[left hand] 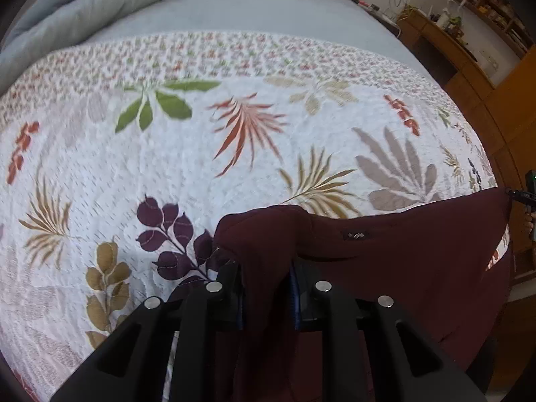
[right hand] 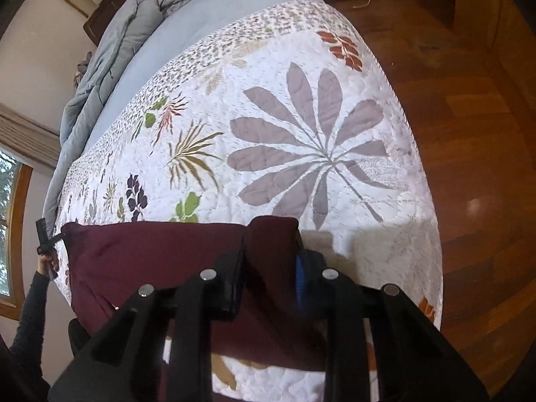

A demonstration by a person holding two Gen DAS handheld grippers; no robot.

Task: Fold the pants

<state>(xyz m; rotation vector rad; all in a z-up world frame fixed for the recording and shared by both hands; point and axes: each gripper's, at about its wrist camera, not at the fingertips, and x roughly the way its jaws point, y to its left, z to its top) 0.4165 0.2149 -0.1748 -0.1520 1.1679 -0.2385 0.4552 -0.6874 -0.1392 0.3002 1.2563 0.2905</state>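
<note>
Wide stretch of leaf-print quilt [left hand: 201, 154] lies open ahead of both claws, the bed's right edge dropping to wooden floor [right hand: 475, 134] and a bunched grey duvet [left hand: 100, 3] at the far end. The maroon pants [left hand: 402, 251] hang stretched between the two claws above the near part of the bed, one top edge taut, a small dark label on the cloth, with the left claw [left hand: 266, 274] clenched on one corner and the right claw [right hand: 269, 268] clenched on the other. Only the left view shows wooden shelving [left hand: 469, 33]; only the right view shows a window [right hand: 10, 217].
</note>
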